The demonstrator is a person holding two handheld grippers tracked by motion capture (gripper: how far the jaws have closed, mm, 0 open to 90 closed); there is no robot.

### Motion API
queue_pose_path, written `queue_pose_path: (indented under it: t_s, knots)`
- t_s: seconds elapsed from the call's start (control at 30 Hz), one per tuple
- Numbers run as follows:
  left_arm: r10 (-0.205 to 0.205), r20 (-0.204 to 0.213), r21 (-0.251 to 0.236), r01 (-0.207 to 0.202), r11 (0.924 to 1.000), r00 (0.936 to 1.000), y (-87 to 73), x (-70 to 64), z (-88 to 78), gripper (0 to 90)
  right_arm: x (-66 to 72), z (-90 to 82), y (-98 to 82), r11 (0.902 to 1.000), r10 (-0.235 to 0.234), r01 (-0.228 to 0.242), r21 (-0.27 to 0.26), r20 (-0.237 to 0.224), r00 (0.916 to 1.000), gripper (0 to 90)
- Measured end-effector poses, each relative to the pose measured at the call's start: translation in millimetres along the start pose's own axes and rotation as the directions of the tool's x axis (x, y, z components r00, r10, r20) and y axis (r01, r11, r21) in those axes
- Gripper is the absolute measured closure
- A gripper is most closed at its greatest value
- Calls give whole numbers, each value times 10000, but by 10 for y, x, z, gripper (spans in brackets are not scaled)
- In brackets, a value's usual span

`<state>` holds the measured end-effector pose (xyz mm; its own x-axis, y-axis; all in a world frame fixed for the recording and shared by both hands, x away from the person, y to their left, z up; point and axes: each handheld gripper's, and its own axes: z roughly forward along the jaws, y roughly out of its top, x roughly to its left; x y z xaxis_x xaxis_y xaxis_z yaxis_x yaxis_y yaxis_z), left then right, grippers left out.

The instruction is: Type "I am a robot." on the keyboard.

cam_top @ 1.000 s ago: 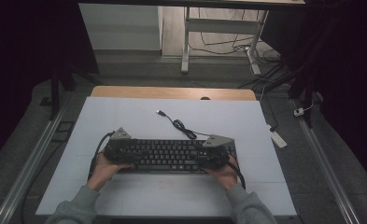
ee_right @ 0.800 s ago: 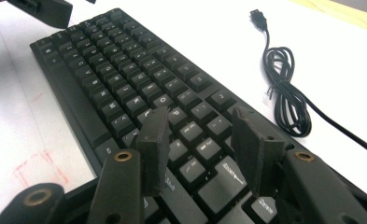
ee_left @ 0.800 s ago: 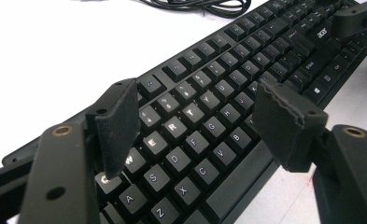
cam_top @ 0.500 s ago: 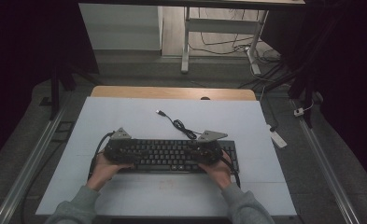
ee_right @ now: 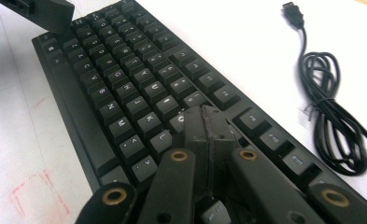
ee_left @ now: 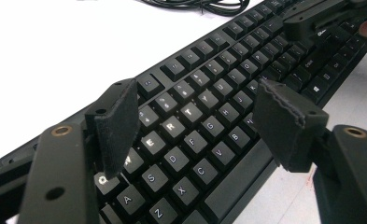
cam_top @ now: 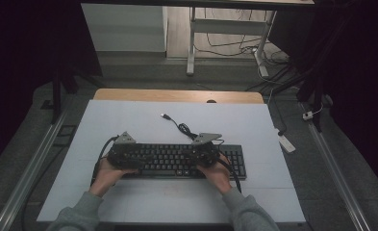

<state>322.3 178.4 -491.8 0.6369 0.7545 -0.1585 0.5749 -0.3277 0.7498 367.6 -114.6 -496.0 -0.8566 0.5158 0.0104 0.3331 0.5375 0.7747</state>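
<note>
A black keyboard (cam_top: 172, 161) lies across the white table (cam_top: 129, 120), near its front edge. My left gripper (cam_top: 124, 156) hovers over the keyboard's left end. In the left gripper view the left gripper (ee_left: 197, 105) is open, its pads apart above the letter keys (ee_left: 181, 112) and touching nothing. My right gripper (cam_top: 201, 154) is over the keys right of the middle. Its jaws have just been closing and now meet, so the right gripper (ee_right: 204, 122) is shut with nothing between its pads. The keyboard's coiled black cable (ee_right: 330, 116) ends in a USB plug (ee_right: 293, 10).
The cable (cam_top: 179, 126) lies on the table behind the keyboard. A wooden strip (cam_top: 177, 95) runs along the table's far edge. A white power strip (cam_top: 286, 142) lies on the floor at the right. Faint red marks (ee_right: 27, 191) show on the table by the keyboard's front.
My right gripper has slid left along the keyboard, from its right end toward the middle, and its jaws have shut. The left gripper and the keyboard have stayed put.
</note>
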Motion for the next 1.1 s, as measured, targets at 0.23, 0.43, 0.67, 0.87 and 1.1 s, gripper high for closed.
queue_pose_path:
  t_s: [0.23,0.43,0.67,0.87,1.1]
  knots:
    - [-22,-22,-12,22,10000,10000,-3,9,-10,313,22,159,64,9998,-54,57,210,-125,9999,895]
    - [-60,-55,1,60,10000,10000,-7,24,-11,310,56,287,102,9988,-222,228,428,-165,9996,894]
    - [-129,-66,3,129,9999,9999,-8,32,-12,305,66,330,103,9983,-297,300,498,-60,9995,894]
    - [-173,-35,11,173,9998,9998,-7,29,-9,301,64,375,91,9979,-291,295,572,-85,9995,894]
    - [-189,-24,1,189,9998,9998,-7,32,-14,301,76,408,90,9976,-349,348,593,-3,9994,895]
